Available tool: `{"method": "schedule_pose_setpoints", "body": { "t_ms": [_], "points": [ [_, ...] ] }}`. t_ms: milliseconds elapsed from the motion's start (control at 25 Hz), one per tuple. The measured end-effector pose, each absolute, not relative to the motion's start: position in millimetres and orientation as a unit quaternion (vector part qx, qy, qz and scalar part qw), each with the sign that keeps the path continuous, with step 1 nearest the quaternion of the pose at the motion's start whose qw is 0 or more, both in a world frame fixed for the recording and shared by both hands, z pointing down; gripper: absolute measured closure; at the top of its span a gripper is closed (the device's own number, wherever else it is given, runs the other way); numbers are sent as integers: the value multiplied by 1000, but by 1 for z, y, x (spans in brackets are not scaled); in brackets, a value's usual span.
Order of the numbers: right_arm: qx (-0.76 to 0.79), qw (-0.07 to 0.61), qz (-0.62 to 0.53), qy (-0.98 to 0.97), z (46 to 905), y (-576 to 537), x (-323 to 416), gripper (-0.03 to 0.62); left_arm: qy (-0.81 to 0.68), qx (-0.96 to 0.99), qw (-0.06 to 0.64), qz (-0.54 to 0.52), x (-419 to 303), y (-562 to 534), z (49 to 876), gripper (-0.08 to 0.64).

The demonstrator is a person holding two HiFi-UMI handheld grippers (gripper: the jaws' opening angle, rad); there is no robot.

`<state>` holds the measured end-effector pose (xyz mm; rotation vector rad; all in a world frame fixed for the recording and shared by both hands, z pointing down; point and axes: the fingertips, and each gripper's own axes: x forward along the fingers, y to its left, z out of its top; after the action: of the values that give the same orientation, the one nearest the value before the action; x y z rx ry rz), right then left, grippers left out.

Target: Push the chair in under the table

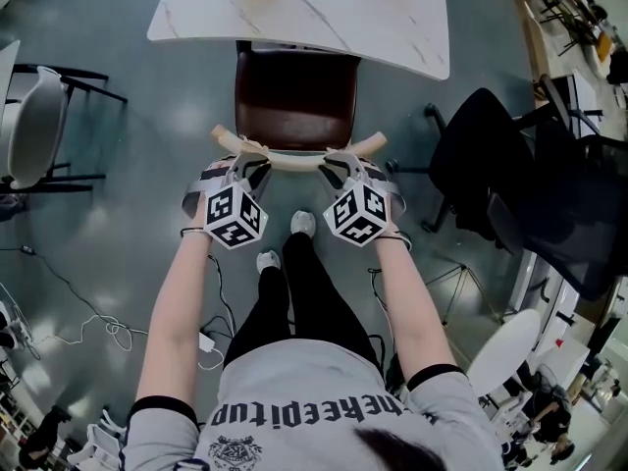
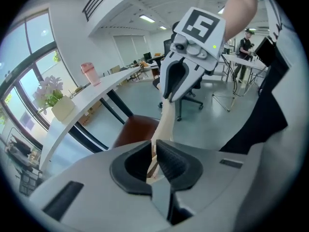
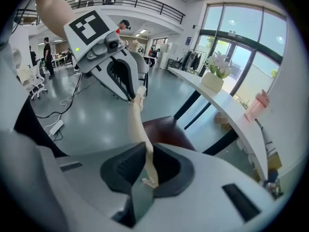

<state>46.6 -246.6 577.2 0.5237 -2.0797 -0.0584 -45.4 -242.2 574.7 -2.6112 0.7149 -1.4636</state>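
1. My left hand-held gripper [image 1: 245, 165] and right hand-held gripper [image 1: 343, 167] are pinching the pale curved wooden backrest [image 1: 294, 161] of the brown chair [image 1: 294, 96], which is sitting ahead of them, partly under the white marble table [image 1: 392, 27].
2. Uneven pushing is risking skewing it into the table's legs.

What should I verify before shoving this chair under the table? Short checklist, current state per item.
1. Left gripper clamped on the backrest: ok, the cream rail sits between its pads.
2. Right gripper clamped on the backrest: ok, same.
3. Grips spaced evenly, one near each end of the rail: ok.
4. Seat lined up with the table: ok, its front edge already sits under the tabletop.
5. Space under the table free: cannot tell, the tabletop hides it.
6. Black office chair apart from the path: ok, it stands off to the right.
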Motion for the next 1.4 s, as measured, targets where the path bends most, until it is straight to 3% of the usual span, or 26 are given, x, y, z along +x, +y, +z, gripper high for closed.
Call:
{"method": "schedule_pose_setpoints", "body": {
  "t_ms": [40, 120, 680, 1400],
  "points": [
    [221, 472, -19, -853, 573, -246, 46, 568, 235, -850, 31, -471, -44, -240, 572, 520],
    [228, 460, -7, -858, 566, -241, 45, 580, 241, -854, 27, -461, -42, -234, 567, 526],
    [300, 310, 58, -900, 477, -197, 4, 581, 298, -906, -37, -300, -27, -198, 485, 545],
    [364, 170, 43, -915, 357, -122, -17, 581, 300, -944, -33, -131, -31, -129, 352, 545]
  ]
}}
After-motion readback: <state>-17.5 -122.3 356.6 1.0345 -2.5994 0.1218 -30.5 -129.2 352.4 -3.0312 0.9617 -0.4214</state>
